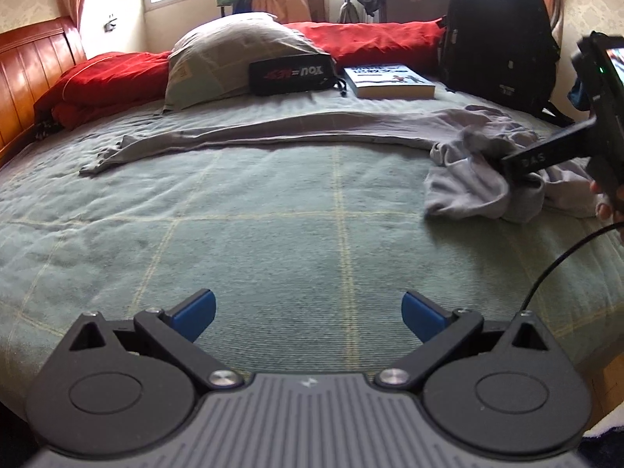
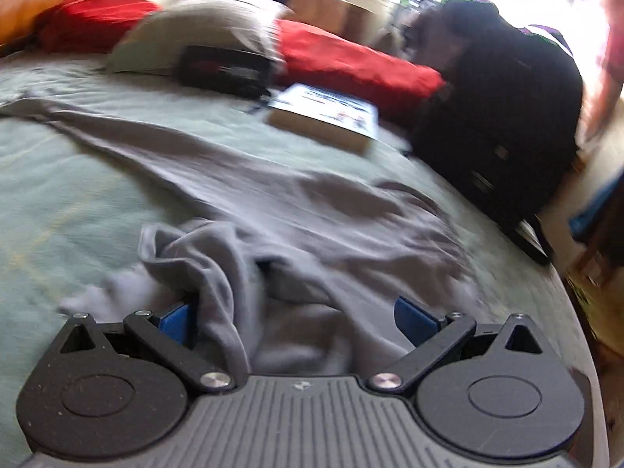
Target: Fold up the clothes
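Grey garment (image 1: 296, 128): stretched across the bed (image 1: 249, 234), bunched at your right.
Right gripper (image 2: 300, 319): fingers spread around the bunch, ready to pinch.
Left gripper (image 1: 308, 316): fingers spread, empty, above bare bed.

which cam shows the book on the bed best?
Left wrist. The book is sharp there, its cover and page edge clear, lying between the black case and the backpack. The right wrist view also has the book, nearer, but motion blur smears the cover and it cannot be read.
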Motion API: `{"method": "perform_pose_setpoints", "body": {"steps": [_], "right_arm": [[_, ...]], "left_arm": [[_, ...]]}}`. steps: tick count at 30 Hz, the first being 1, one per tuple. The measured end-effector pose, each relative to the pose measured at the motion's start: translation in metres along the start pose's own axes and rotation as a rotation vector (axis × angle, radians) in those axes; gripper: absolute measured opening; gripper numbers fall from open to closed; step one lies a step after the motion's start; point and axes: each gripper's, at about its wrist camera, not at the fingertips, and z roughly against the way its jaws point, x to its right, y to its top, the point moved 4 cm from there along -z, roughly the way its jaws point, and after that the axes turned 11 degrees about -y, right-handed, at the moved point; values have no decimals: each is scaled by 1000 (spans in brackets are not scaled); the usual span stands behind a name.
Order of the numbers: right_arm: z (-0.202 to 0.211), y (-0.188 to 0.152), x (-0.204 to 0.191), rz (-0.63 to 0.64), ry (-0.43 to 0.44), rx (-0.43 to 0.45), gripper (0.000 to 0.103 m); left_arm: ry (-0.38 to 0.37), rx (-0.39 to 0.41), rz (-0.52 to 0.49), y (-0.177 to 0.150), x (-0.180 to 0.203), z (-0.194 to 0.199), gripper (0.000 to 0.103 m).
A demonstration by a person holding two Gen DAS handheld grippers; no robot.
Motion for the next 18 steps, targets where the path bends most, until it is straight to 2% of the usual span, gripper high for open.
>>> {"method": "perform_pose_setpoints", "body": {"steps": [4,9,13,16,18], "right_arm": [[-9,-17,32,-84,12,-44,103],[4,-36,45,-159,143,-57,103],[24,-39,42,-143,232,-13,103],[35,-37,42,-141,283,32,103],[39,-37,45,-155,310,51,103]], "left_arm": [[-26,-5,-5,2,9,-5,101],[-82,-42,-51,5,30,-23,101],[-110,-57,-149,14,53,-43,101],[-133,-33,-205,22,66,-59,101],[-173,-38,-229,25,72,-71,101]]}}
